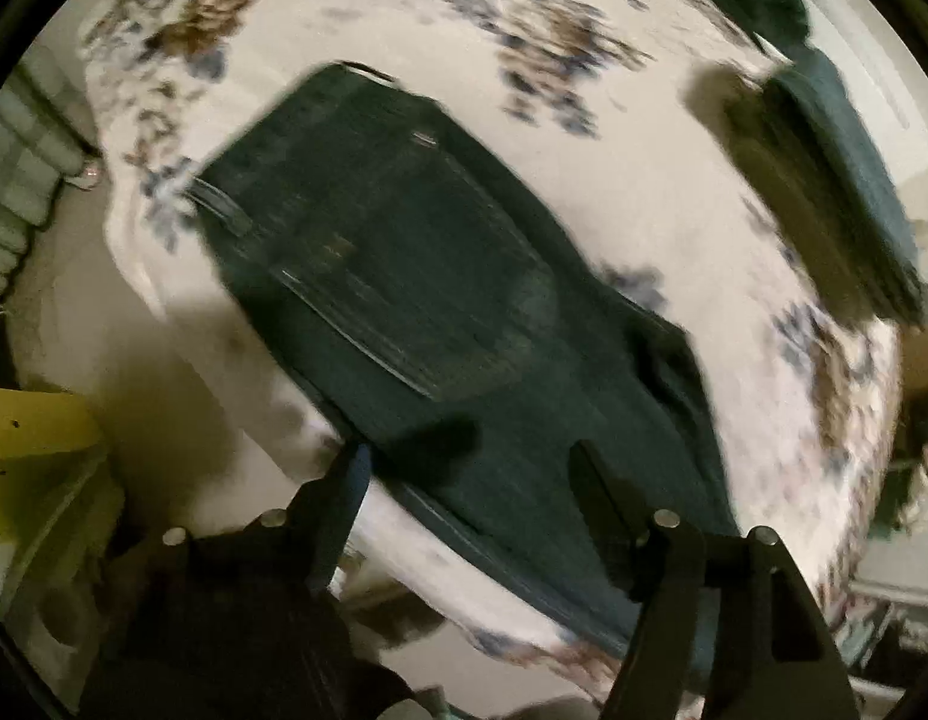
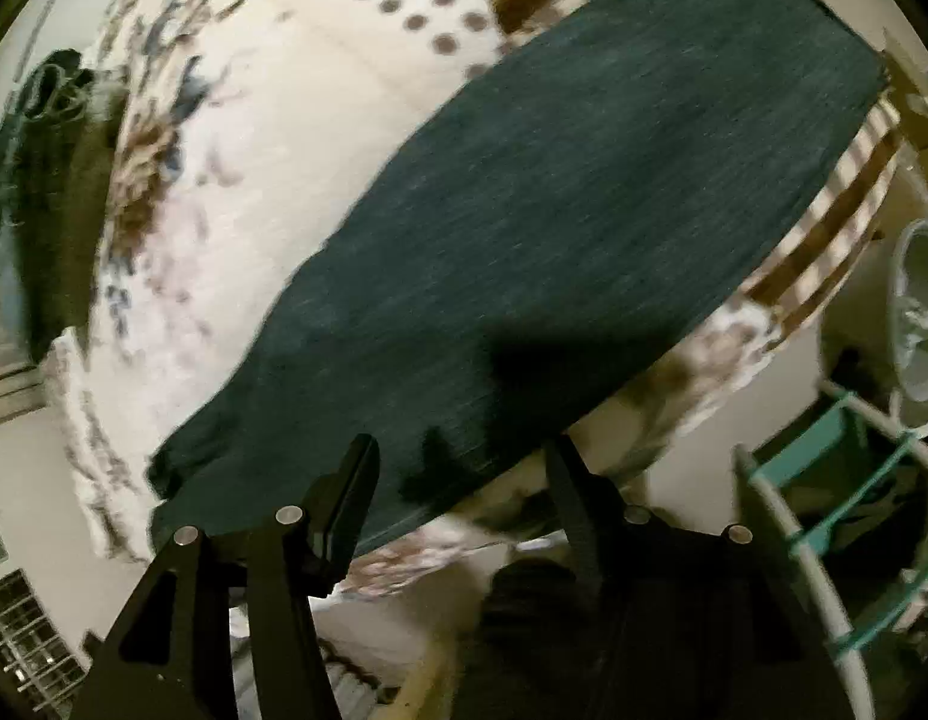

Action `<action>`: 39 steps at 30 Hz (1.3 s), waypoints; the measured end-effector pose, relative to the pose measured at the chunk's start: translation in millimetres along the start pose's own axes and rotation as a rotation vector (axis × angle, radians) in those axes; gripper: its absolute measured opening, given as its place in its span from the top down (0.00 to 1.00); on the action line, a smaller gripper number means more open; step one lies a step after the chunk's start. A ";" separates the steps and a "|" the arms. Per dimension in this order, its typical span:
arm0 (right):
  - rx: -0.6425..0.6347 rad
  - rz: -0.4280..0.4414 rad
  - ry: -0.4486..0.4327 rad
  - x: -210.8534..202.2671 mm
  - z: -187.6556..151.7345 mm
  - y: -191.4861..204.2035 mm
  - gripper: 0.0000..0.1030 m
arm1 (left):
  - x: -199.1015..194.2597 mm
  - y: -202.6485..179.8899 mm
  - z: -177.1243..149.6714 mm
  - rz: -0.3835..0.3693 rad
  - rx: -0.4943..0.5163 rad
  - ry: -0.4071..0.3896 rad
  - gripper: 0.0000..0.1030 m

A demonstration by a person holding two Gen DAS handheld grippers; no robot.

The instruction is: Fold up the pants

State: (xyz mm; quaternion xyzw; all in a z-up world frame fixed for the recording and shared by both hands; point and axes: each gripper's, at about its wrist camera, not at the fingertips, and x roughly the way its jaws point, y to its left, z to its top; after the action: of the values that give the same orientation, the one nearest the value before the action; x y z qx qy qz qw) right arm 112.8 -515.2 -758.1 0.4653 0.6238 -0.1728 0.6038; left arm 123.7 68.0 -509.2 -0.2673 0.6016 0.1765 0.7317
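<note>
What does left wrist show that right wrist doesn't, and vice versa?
Left wrist only: the waist end of the dark pants with a pocket seam and belt loop, a second dark garment by the bed's far edge, and a yellow object beside the bed.

Right wrist only: the plain leg end, a brown striped fabric, polka-dot fabric and a teal-and-white rack.

Both: the same pants flat on the floral bedspread, with an open claw above them, left claw and right claw, nothing held.

Dark teal-blue denim pants [image 1: 416,276] on a cream bedcover [image 1: 674,192] with brown-and-blue floral print, beside brown dotted fabric [image 2: 428,6] and brown-and-cream striped fabric [image 2: 824,246].
</note>
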 end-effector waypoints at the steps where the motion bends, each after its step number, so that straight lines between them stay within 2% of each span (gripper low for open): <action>1: 0.017 0.027 0.014 3.7 -4.6 2.5 0.42 | 5.7 8.8 7.6 0.017 -0.017 0.001 0.35; 5: 0.060 0.119 0.072 27.7 -22.2 18.8 0.42 | 21.0 51.6 37.6 0.080 -0.115 -0.014 0.35; 9: 0.081 0.082 0.079 56.6 -38.2 34.7 0.42 | 41.0 77.7 65.1 0.146 -0.152 -0.007 0.36; 11: 0.124 0.076 0.073 70.9 -42.4 35.9 0.52 | 48.1 83.1 72.6 0.139 -0.154 -0.010 0.57; 13: 0.153 0.034 0.044 78.1 -43.7 38.8 0.89 | 50.6 88.3 78.7 0.151 -0.149 -0.024 0.85; 16: 0.162 0.002 -0.011 74.2 -50.4 43.8 0.97 | 45.8 94.7 80.1 0.130 -0.153 -0.053 0.89; 22: 0.090 -0.048 -0.048 51.0 -68.3 53.0 0.98 | 30.9 102.8 69.3 0.125 -0.084 -0.094 0.91; 26: 0.074 -0.085 -0.006 63.5 -64.1 40.1 0.98 | 49.4 110.9 72.4 0.125 -0.103 -0.032 0.90; 29: 0.064 -0.071 0.030 71.0 -55.4 33.5 0.97 | 48.8 106.4 77.7 0.132 -0.079 -0.021 0.88; 32: 0.054 -0.019 0.060 58.6 -50.6 23.4 0.74 | 25.6 91.3 74.6 0.138 -0.009 -0.056 0.87; 33: 0.048 -0.001 0.052 49.0 -49.6 17.3 0.58 | 17.1 87.4 68.9 0.141 0.012 -0.066 0.86; 35: 0.044 0.010 0.008 24.5 -45.8 3.4 0.56 | 1.4 73.2 58.6 0.154 0.071 -0.086 0.76; 36: 0.048 0.018 -0.018 11.1 -41.5 -5.6 0.56 | -2.8 67.7 53.6 0.149 0.096 -0.092 0.66; 37: 0.056 0.018 -0.042 -0.9 -36.9 -14.8 0.56 | -6.4 61.2 49.1 0.143 0.128 -0.094 0.50; 38: 0.068 0.005 -0.072 -15.4 -30.0 -28.0 0.56 | -8.7 49.9 42.1 0.145 0.166 -0.091 0.40; 39: 0.080 0.001 -0.093 -25.7 -24.1 -38.1 0.56 | -8.9 40.2 37.7 0.145 0.183 -0.087 0.24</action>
State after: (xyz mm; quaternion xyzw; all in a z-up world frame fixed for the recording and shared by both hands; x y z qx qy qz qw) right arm 64.3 -525.4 -742.7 0.4809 0.5874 -0.2187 0.6131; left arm 128.1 123.3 -502.7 -0.1473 0.6008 0.1847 0.7637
